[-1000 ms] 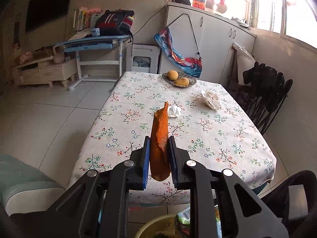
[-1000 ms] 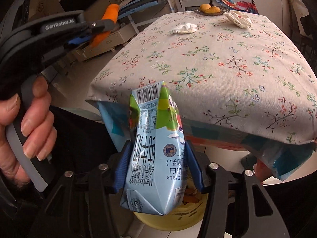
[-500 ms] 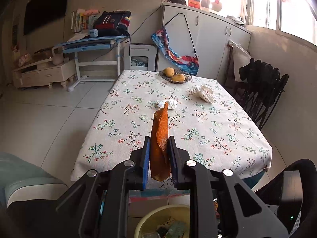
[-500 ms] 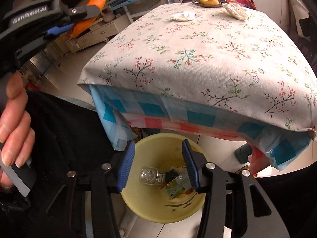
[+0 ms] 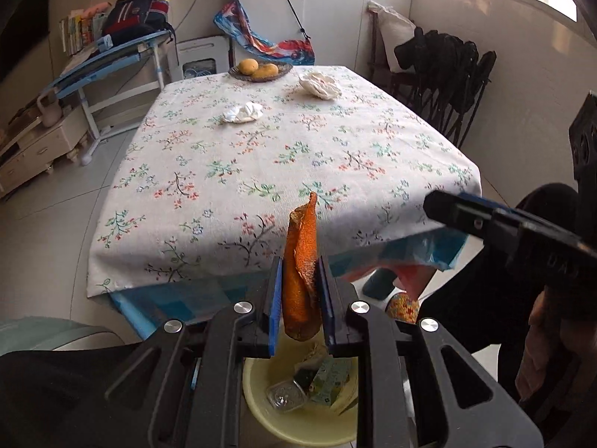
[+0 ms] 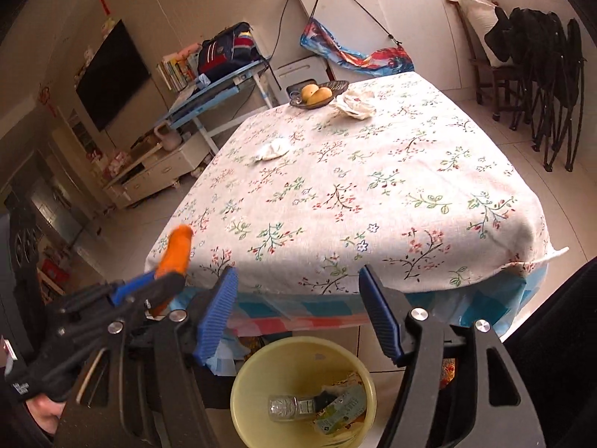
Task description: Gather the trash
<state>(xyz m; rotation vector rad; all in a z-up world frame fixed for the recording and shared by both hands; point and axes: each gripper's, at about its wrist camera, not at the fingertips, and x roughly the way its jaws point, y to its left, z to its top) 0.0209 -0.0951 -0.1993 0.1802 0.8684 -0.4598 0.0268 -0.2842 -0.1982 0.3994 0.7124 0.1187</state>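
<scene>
A rectangular table [image 5: 231, 171] under a floral cloth fills the middle of a tiled room, with a checked blue and red cloth showing below its near edge. White cabinets [image 5: 335, 11] line the far wall, a blue desk [image 5: 112, 59] piled with books and a bag stands to the left, and dark folding chairs [image 5: 455, 74] lean at the right. On the table lie a dish of yellow fruit [image 5: 259, 69], a crumpled white tissue [image 5: 242, 112] near the middle, and a larger crumpled white wrapper [image 5: 320, 86] just beside the dish.

The left gripper [image 5: 298, 295] is clamped on an orange peel [image 5: 300, 280], whose long axis stands nearly upright between the blue pads, its curled tip pointing up against the table's near edge. It hangs directly over a yellow bin [image 6: 302, 392] on the floor, which holds a clear bottle and a flattened carton.

The right gripper [image 6: 298, 313] has just been opening; its jaws stand wide with nothing between them, above the same bin.
</scene>
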